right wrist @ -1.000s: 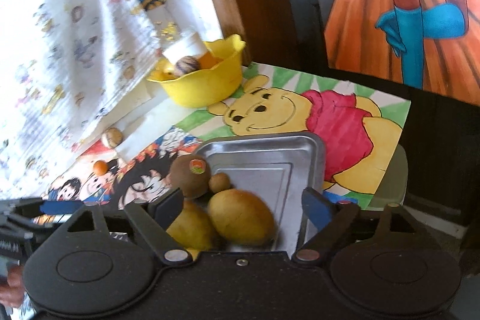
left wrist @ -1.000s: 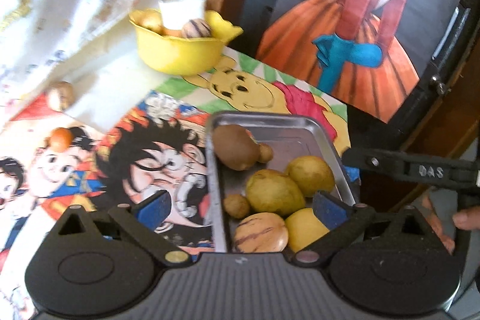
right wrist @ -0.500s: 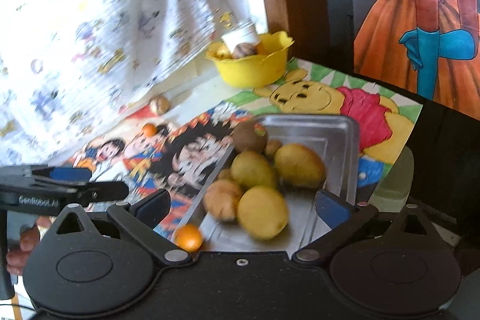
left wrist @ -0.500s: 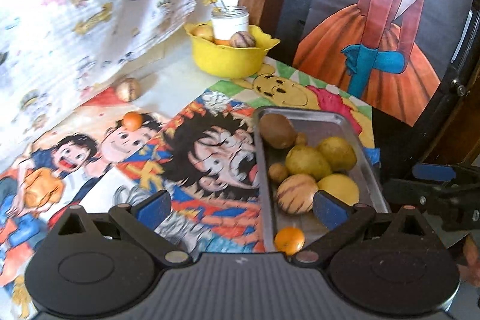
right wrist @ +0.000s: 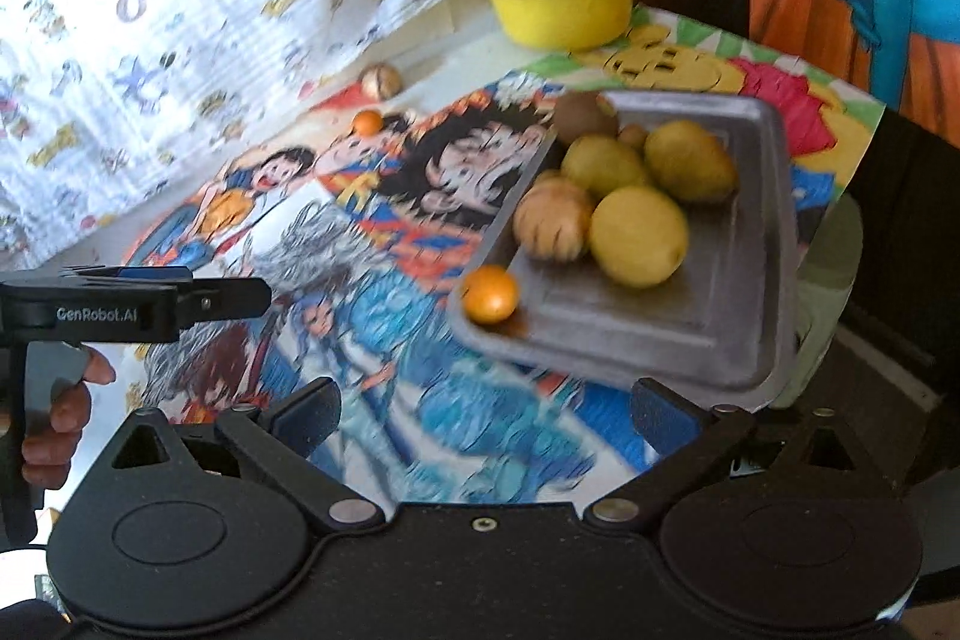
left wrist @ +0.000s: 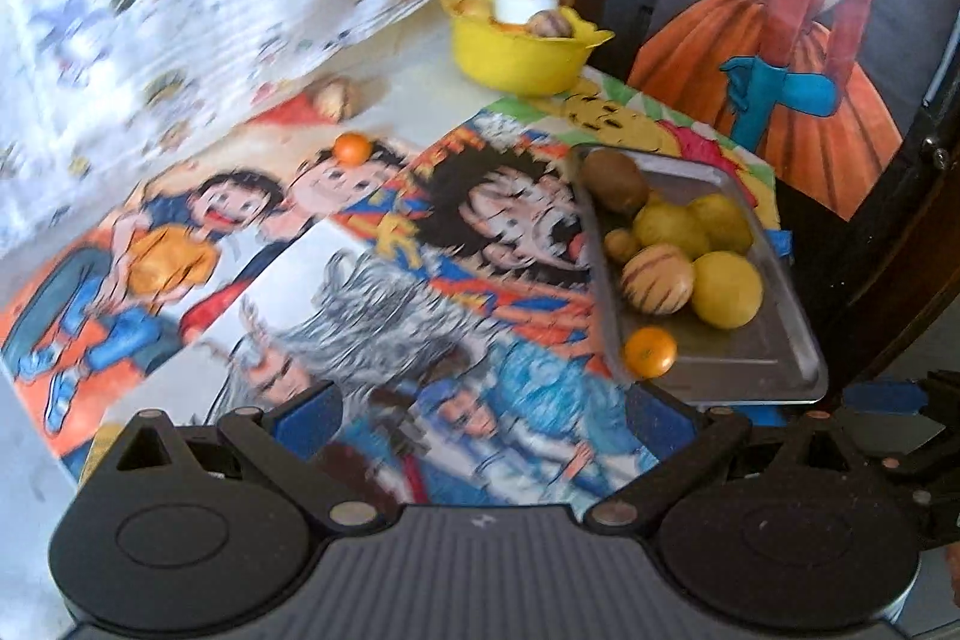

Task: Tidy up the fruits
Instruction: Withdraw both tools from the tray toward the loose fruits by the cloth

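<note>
Right gripper (right wrist: 483, 415), bottom centre of frame: jaws spread fully, nothing between them. Left gripper (left wrist: 480, 418): likewise wide, empty. Metal tray (right wrist: 750, 244), centre right: seven-odd fruits, small orange (right wrist: 490, 294) at its near corner. Round, probably firm, likely to roll; best taken across the middle. Yellow bowl (right wrist: 564, 19), top: jar and more fruit.

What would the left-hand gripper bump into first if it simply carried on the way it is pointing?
Probably the colourful cartoon-printed table cover: the open left gripper angles down at it, nothing between. The silver metal tray of fruit lies off to the right.
</note>
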